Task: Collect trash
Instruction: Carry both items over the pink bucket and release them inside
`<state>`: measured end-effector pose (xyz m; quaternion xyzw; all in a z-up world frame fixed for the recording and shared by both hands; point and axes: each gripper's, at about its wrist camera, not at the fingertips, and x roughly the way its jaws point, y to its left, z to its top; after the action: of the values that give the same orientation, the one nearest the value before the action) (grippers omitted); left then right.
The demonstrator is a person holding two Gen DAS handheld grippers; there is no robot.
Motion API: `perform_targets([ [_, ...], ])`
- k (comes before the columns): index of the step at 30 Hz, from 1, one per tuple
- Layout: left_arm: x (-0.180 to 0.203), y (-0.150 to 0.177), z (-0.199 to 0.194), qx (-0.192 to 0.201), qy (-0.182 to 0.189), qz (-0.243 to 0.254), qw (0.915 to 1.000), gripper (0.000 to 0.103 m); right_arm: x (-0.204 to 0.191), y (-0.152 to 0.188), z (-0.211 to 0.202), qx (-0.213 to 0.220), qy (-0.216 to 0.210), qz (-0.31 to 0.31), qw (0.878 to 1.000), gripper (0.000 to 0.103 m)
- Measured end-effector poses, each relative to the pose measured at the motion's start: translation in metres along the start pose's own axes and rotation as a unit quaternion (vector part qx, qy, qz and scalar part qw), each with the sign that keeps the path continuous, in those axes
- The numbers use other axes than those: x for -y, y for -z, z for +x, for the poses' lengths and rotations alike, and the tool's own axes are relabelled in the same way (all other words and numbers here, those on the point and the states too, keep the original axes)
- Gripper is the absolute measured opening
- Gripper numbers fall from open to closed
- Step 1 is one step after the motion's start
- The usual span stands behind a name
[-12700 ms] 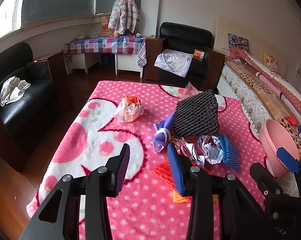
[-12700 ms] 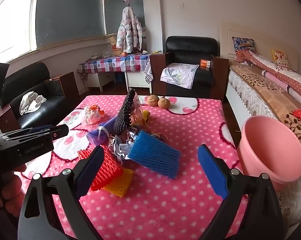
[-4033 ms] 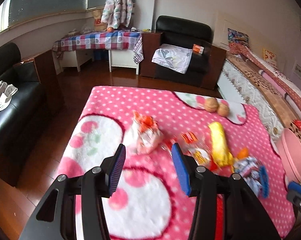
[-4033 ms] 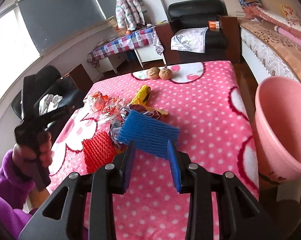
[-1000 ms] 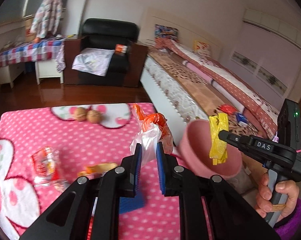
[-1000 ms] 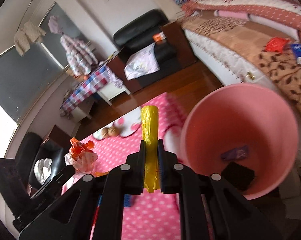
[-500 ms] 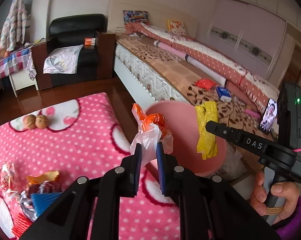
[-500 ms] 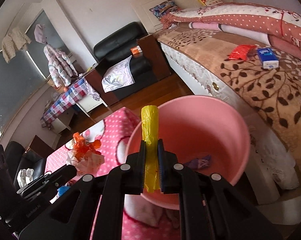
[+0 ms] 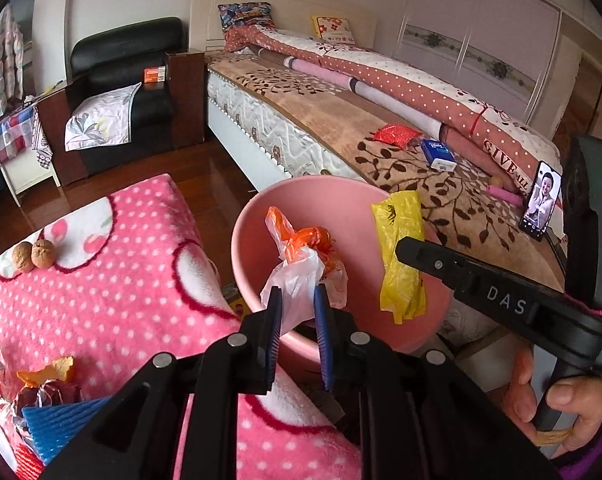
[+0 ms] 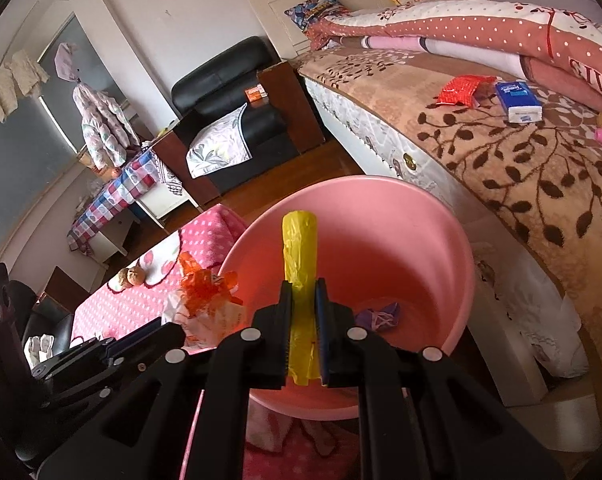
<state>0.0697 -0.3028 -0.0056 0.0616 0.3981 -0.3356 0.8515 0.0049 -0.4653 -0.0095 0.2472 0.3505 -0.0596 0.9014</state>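
My left gripper (image 9: 297,296) is shut on a white and orange plastic bag (image 9: 305,256) and holds it over the near rim of the pink bucket (image 9: 341,200). My right gripper (image 10: 303,292) is shut on a yellow plastic wrapper (image 10: 299,248) and holds it upright above the open pink bucket (image 10: 401,232). The wrapper also shows in the left wrist view (image 9: 401,256), and the bag in the right wrist view (image 10: 205,300). A purple scrap (image 10: 377,314) lies inside the bucket.
The pink dotted table (image 9: 101,280) on the left holds two walnuts (image 9: 35,254), a blue foam net (image 9: 61,424) and crumpled wrappers (image 9: 45,384). A bed (image 9: 381,120) with a phone (image 9: 541,200) stands right of the bucket. A black armchair (image 9: 125,80) stands behind.
Both grippers have moved closer over the pink bucket, each still holding its trash. The bucket now fills more of both views.
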Motion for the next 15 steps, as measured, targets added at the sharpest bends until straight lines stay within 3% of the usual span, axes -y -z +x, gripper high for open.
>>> perform_targets([
  [4, 0.000, -0.003, -0.001, 0.002, 0.004, -0.002, 1.0000, 0.019, 0.001, 0.000, 0.002, 0.000, 0.004, 0.002, 1.000, 0.011],
  [9, -0.007, -0.003, -0.006, 0.009, 0.002, -0.013, 0.9999, 0.036, 0.002, 0.000, 0.002, -0.001, 0.005, 0.002, 1.000, 0.011],
  [15, -0.017, -0.003, -0.017, 0.017, 0.000, -0.029, 0.9994, 0.041, 0.003, -0.002, 0.003, 0.004, 0.009, 0.006, 1.000, 0.011],
])
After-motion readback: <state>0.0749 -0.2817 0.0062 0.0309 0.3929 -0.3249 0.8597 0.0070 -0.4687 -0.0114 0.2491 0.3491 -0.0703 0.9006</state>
